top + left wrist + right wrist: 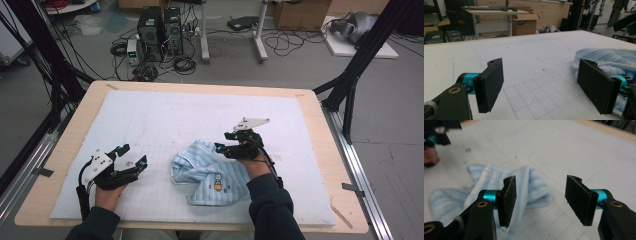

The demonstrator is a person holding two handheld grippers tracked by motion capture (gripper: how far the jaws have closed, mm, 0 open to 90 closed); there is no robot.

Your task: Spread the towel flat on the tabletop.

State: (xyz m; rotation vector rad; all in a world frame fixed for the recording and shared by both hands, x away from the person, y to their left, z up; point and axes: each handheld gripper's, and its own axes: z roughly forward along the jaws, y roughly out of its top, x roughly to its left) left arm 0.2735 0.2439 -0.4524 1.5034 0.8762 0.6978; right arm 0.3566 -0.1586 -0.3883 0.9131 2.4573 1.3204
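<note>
The towel (212,172) between the two sets of fingers is soft, pale-blue striped terry cloth. The fingers (507,200) wear matt black, rough foam pads on glossy teal metal stubs. Beneath them, the desk (310,150) carries a matt white gridded mat over pale wood.

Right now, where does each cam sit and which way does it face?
High view: above the person's edge, looking forward and down on the table; forearms, left gripper, right gripper.
Left gripper view: low on the left gripper, facing across the mat toward the room; open jaws.
Right gripper view: on the right gripper, looking down; open jaws, nothing between.
Shared: the blue cloth.
</note>
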